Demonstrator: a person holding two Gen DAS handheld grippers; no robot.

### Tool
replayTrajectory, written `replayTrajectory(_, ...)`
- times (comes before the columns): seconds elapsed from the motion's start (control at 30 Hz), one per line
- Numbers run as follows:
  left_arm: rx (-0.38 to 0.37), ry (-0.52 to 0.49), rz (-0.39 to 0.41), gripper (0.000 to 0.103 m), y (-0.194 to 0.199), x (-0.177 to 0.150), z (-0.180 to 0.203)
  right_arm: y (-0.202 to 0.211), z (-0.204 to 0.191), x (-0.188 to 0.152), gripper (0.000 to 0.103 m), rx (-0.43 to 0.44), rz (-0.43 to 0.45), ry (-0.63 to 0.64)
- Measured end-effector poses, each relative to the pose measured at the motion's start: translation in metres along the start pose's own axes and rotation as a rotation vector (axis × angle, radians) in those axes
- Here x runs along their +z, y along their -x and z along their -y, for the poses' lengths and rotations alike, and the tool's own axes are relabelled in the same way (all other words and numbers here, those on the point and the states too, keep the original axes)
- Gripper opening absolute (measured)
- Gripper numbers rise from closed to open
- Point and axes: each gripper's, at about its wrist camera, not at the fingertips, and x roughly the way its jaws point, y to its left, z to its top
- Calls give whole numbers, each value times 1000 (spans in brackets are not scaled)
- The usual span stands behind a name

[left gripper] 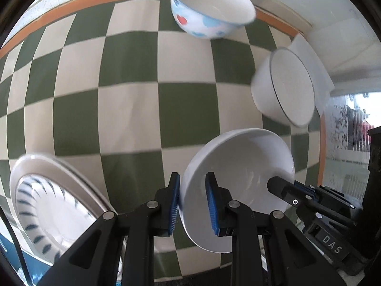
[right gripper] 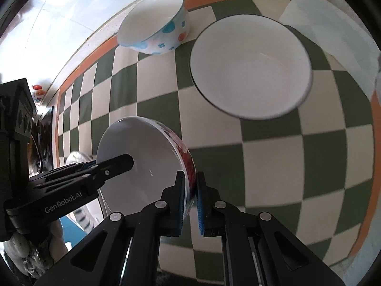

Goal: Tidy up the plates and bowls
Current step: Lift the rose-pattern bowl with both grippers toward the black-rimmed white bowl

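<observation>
Left gripper [left gripper: 192, 202]: blue pads closed on the near rim of a white bowl [left gripper: 247, 178], one pad outside the wall, one inside. Bowl tilted, mouth facing up and right, above the checked cloth [left gripper: 128, 109].

Left wrist view, left to right: plate [left gripper: 47, 205] with blue dashes at lower left, sitting in a wider white plate; floral bowl [left gripper: 209, 12] upright at the far cloth edge; rimmed bowl [left gripper: 285, 88] with a thin dark rim to the right of it; right gripper's fingers reach over the white bowl's right rim from the lower right.

Right gripper [right gripper: 190, 190]: jaws nearly together, clamped on the rim of the same bowl [right gripper: 147, 166]; a red pattern shows on its outer wall here.

Right wrist view, left to right: left gripper's fingers over the held bowl's left rim; floral bowl [right gripper: 154, 23] far left-centre; rimmed bowl [right gripper: 252, 66] upright on the cloth [right gripper: 273, 162], just beside a white sheet [right gripper: 333, 28] at upper right.
</observation>
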Motion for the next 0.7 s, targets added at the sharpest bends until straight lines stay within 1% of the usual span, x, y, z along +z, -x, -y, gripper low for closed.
replayTrajectory(0.2, -1, -10, -31, 20, -7, -16, 3, 6, 14, -30, 10, -11, -31, -7)
replayTrajectory(0.33, 2, -9, -38, 20, -13, -23, 3, -1, 25, -42, 10, 7, -43, -38)
replayTrajectory(0.43, 8, -7, -42, 20, -15, -27, 0, -7, 27, -45, 10, 8, -48, -49)
replayTrajectory(0.6, 13, -4, -53, 20, -28, -20, 13, -15, 25, -41, 10, -6, -56, -44)
replayTrajectory(0.7, 13, 0, -63, 20, -31, -23, 11, -18, 23, -41, 10, -14, -64, -39)
